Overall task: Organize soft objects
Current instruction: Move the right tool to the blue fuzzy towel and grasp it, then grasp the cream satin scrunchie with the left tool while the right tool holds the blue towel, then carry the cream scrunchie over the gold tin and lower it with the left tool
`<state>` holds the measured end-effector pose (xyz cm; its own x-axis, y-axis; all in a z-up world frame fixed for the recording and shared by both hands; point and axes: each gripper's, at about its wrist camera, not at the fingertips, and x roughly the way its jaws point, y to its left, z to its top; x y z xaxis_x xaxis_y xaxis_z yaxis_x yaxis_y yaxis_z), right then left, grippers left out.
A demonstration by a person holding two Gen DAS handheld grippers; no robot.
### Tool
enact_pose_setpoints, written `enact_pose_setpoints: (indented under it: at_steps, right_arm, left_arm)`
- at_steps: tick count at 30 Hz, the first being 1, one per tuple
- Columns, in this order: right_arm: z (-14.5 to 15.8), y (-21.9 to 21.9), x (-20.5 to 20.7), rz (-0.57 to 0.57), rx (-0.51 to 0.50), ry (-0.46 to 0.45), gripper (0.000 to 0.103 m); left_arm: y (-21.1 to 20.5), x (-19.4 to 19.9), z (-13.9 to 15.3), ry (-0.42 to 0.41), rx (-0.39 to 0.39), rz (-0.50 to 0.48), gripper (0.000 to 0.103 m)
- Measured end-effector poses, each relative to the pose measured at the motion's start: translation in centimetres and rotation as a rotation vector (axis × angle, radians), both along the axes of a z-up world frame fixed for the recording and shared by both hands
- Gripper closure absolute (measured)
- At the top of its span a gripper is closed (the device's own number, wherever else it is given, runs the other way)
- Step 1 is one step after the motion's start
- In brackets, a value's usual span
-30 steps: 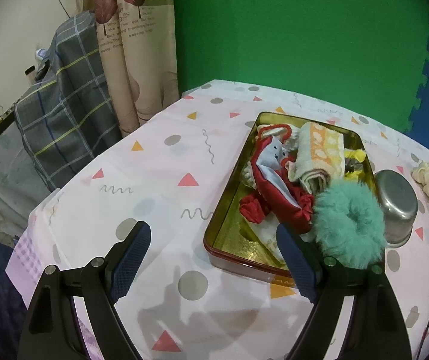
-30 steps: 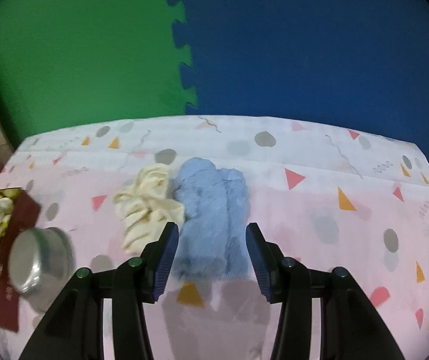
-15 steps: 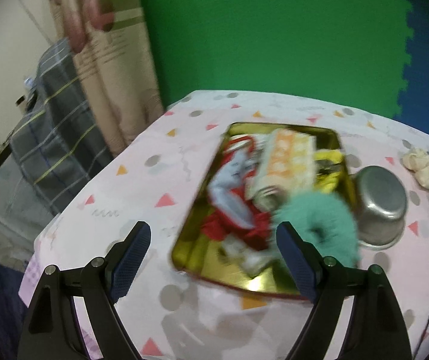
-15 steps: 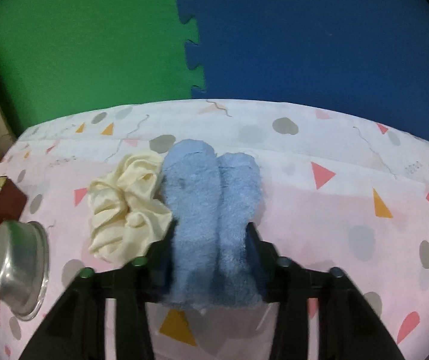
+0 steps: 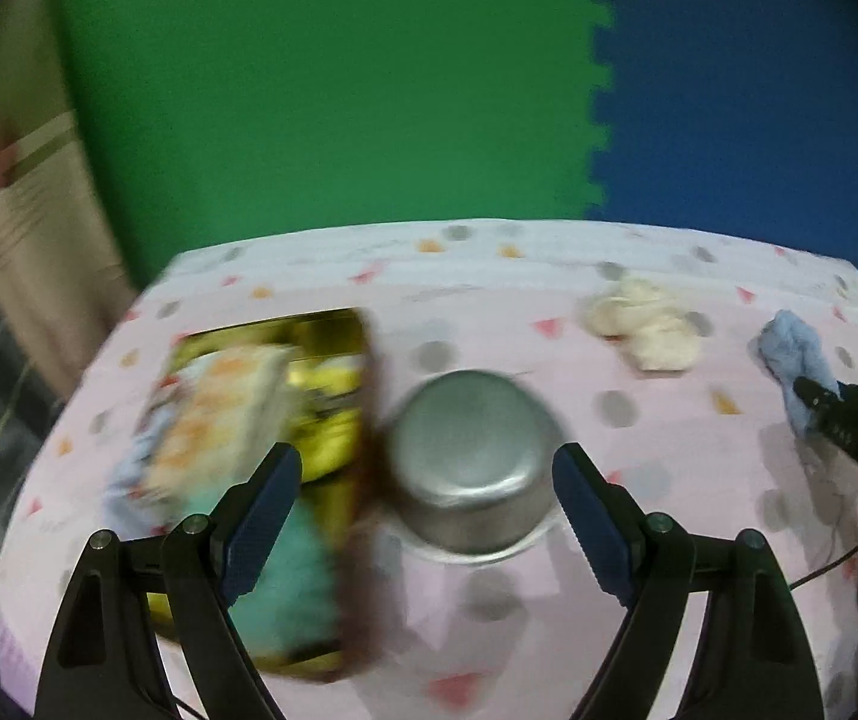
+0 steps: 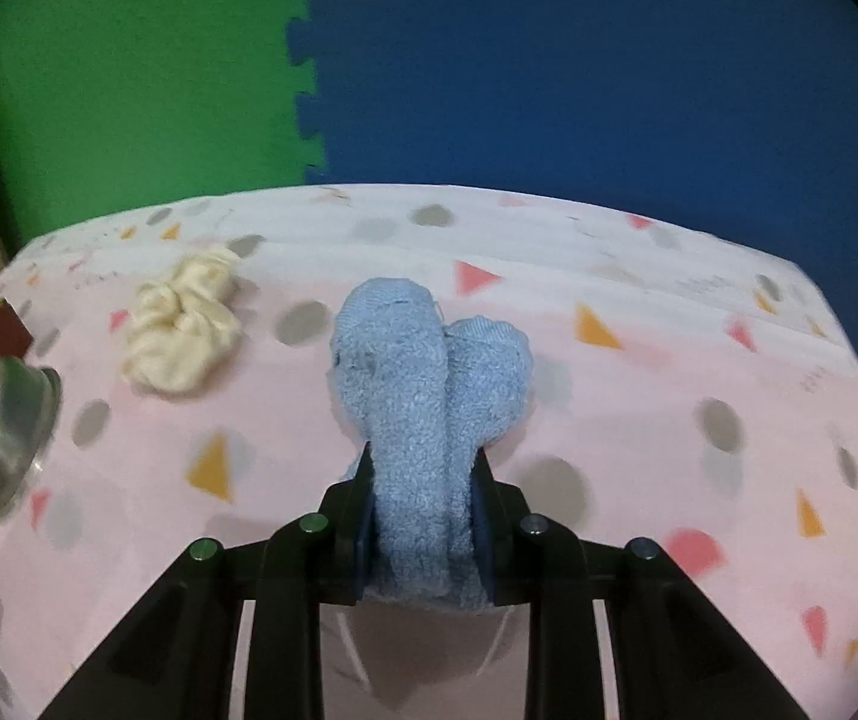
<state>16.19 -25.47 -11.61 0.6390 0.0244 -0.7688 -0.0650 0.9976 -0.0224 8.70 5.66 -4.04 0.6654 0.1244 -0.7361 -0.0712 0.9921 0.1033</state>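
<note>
Right gripper (image 6: 423,516) pinching blue towel (image 6: 423,384), long axis straight ahead, over table (image 6: 639,420). Tin (image 5: 351,480) far left, nearer left gripper (image 5: 423,516), spread wide, empty, above bowl (image 5: 468,474).

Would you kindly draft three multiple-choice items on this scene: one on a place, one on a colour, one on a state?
1. Where does the cream scrunchie lie?
A. in the gold tin
B. on the tablecloth, between the steel bowl and the blue towel
C. inside the steel bowl

2. What colour is the towel in the right tool?
A. light blue
B. red
C. yellow

3. How does the left tool stand?
A. shut on the scrunchie
B. shut on the bowl
C. open, holding nothing

Key: 1 B, it rests on bare tablecloth apart from the steel bowl and the blue towel; 2 A, the pinched terry is light blue; 3 C, its fingers stand wide apart over the bowl.
</note>
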Motion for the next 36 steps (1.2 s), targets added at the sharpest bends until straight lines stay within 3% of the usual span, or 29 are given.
enact_pose_setpoints:
  at_steps: [9, 17, 25, 29, 32, 36]
  right_arm:
    - [-0.3, -7.0, -2.6, -0.117, 0.011, -0.003, 0.077]
    - [-0.5, -6.5, -2.2, -0.107, 0.028, 0.003, 0.076]
    - [-0.5, -6.8, -2.3, -0.104, 0.055, 0.007, 0.075]
    - [-0.5, -7.0, -2.3, -0.102, 0.068, 0.009, 0.075]
    - [-0.6, -7.1, -2.3, -0.100, 0.071, 0.010, 0.075]
    - [-0.6, -7.0, -2.3, -0.101, 0.069, 0.010, 0.075]
  left_arm:
    - [-7.0, 5.8, -0.9, 0.047, -0.055, -0.111, 0.020]
    - [-10.0, 10.6, -3.5, 0.067, -0.115, -0.155, 0.020]
    - [-11.8, 14.6, -7.1, 0.152, -0.145, -0.161, 0.025]
    - [-11.9, 15.3, -8.5, 0.208, -0.196, -0.172, 0.064]
    - [-11.9, 15.0, -8.5, 0.195, -0.196, -0.181, 0.092]
    - [-11.9, 14.0, -8.2, 0.209, -0.224, -0.203, 0.094]
